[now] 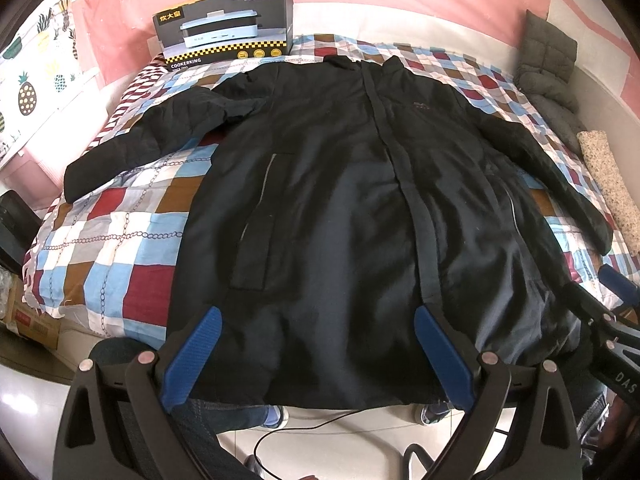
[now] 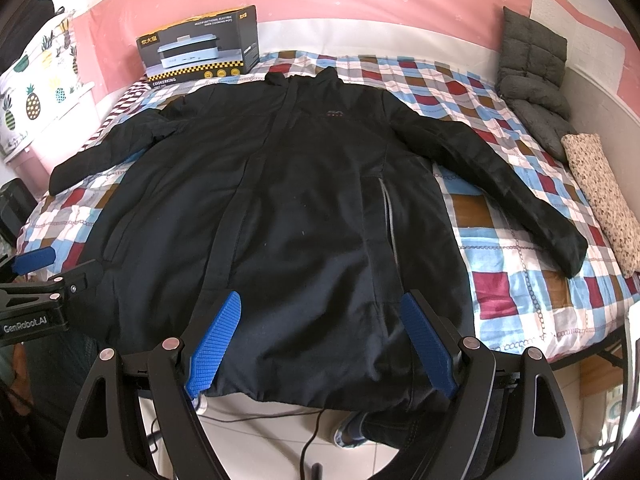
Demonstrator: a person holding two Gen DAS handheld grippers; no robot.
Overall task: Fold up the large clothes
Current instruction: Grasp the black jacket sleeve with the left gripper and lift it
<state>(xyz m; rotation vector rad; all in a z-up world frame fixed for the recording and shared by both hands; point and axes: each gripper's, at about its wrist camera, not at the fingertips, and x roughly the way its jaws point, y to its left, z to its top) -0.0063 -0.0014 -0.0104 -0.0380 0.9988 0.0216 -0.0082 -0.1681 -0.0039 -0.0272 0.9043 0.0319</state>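
Note:
A large black jacket (image 1: pixel 340 184) lies face up and spread flat on a checked bed, collar toward the far wall, both sleeves stretched out sideways, hem hanging over the near edge. My left gripper (image 1: pixel 318 320) hovers open over the left part of the hem, its blue pads holding nothing. The right gripper (image 2: pixel 320 312) is open too, above the right part of the same jacket (image 2: pixel 304 200) near the hem. Each gripper shows at the edge of the other's view: the right one (image 1: pixel 616 292) and the left one (image 2: pixel 34 260).
A cooker box (image 1: pixel 228 28) stands at the head of the bed (image 1: pixel 104 216) on the left. A grey quilted cushion (image 2: pixel 532 64) and a floral roll (image 2: pixel 604 196) lie along the right side. A cable (image 2: pixel 312 436) and a person's shoes are on the tiled floor below.

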